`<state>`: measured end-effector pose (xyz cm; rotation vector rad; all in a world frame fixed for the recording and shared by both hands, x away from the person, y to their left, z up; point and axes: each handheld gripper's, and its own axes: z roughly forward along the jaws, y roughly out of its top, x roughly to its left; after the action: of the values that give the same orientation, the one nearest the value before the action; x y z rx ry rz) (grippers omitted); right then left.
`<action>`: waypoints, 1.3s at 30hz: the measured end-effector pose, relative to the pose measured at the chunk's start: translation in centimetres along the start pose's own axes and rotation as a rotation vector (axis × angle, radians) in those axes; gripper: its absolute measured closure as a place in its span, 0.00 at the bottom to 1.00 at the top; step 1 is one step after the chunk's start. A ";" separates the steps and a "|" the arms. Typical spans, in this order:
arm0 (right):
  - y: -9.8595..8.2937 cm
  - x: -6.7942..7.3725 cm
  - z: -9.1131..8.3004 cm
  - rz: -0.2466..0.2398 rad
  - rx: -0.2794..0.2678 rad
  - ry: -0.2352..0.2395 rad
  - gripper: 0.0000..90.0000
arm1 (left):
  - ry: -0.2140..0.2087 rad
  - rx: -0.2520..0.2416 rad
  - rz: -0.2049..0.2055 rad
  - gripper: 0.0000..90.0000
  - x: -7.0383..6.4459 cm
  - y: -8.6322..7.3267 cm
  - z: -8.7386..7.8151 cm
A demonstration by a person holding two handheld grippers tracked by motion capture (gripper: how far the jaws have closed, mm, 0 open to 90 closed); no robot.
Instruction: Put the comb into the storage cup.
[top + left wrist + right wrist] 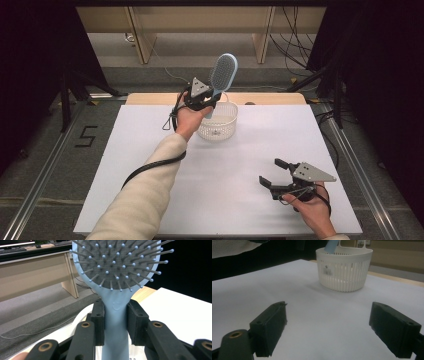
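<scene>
We hold the hairbrush (221, 75) upright in our left gripper (209, 100), right above the white basket (220, 129) at the far middle of the table (150, 150). In the left gripper view the two black jaws are pressed against either side of the pale blue handle, just below where it widens into the oval head (120, 260). The brush looks like light, stiff plastic, smooth and a little slippery along the handle, so we judge that this narrow neck is the sensible place to grip: flat sides, nothing to crush. The head is a grey perforated pad set with thin pins that end in small round tips; those would flex and give poor purchase. The handle's lower end dips inside the basket rim. The basket is round, thin-walled and slotted with fine vertical ribs, with a small label on its side (328, 270); it seems light enough to slide if knocked. Our right gripper (276, 172) rests near the table's front right, jaws spread wide with nothing between them.
</scene>
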<state>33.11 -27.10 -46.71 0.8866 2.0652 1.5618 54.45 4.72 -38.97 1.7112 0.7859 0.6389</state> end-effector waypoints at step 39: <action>0.0 0.0 0.0 -0.004 0.001 -0.002 0.17 | -0.007 0.019 0.007 0.78 0.0 -0.8 0.3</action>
<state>33.11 -27.10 -46.71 0.8840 2.0654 1.5571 54.56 4.69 -39.83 1.7338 0.7834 0.6319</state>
